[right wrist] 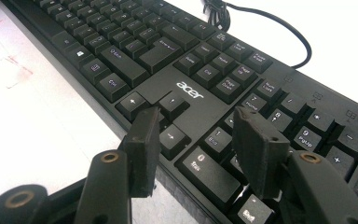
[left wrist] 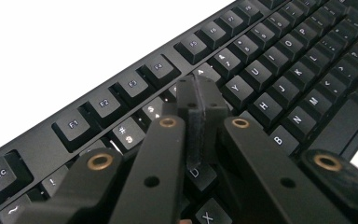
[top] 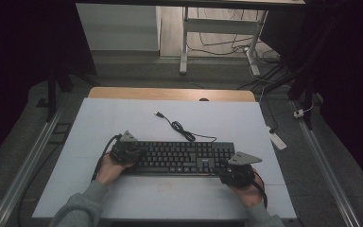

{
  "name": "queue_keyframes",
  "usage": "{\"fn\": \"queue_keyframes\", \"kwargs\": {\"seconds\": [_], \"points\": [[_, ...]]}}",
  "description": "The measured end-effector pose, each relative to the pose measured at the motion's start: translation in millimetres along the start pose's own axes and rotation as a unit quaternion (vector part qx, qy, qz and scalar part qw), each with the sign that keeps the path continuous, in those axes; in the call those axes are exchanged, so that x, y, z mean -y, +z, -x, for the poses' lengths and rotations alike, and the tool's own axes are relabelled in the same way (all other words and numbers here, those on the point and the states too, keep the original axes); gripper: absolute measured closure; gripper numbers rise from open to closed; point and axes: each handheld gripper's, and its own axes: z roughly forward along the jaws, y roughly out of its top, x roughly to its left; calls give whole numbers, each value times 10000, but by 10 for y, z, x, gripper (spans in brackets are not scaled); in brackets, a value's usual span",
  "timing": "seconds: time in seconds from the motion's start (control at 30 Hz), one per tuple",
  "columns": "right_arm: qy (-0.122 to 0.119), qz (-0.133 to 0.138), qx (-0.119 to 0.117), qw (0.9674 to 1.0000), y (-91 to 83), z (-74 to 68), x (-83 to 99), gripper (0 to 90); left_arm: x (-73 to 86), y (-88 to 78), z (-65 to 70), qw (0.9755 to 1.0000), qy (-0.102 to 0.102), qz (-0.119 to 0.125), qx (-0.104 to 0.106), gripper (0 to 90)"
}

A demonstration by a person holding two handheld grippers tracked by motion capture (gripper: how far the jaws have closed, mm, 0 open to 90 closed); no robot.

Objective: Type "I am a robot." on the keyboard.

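Note:
A black Acer keyboard (top: 179, 157) lies across the middle of the white table top, its cable (top: 179, 127) curling away to a USB plug (top: 158, 114). My left gripper (top: 138, 153) is at the keyboard's left end. In the left gripper view its jaws (left wrist: 201, 88) are pressed together with nothing between them, tips low over the upper letter rows of the keyboard (left wrist: 261, 60). My right gripper (top: 223, 166) is at the keyboard's right front corner. It (right wrist: 196, 121) stands open over the arrow keys and number pad of the keyboard (right wrist: 168, 46), holding nothing.
The white table top (top: 123, 118) has a wooden strip (top: 170, 93) along its far edge. Beyond it stands a desk frame (top: 184, 42) with loose cables on the floor. A white power strip (top: 278, 140) lies off the table's right side. Metal rails run along both sides.

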Motion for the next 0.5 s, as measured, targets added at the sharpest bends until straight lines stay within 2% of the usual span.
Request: {"fn": "queue_keyframes", "kwargs": {"seconds": [0.33, 0.5], "points": [[4, -7, 29, 10000, -4, 0, 1, 516, 5, 1, 11, 10000, 17, -46, 1, 890], [4, -7, 31, 10000, -5, -1, 0, 515, 14, 23, 19, 9999, 89, -119, -35, 890]]}}
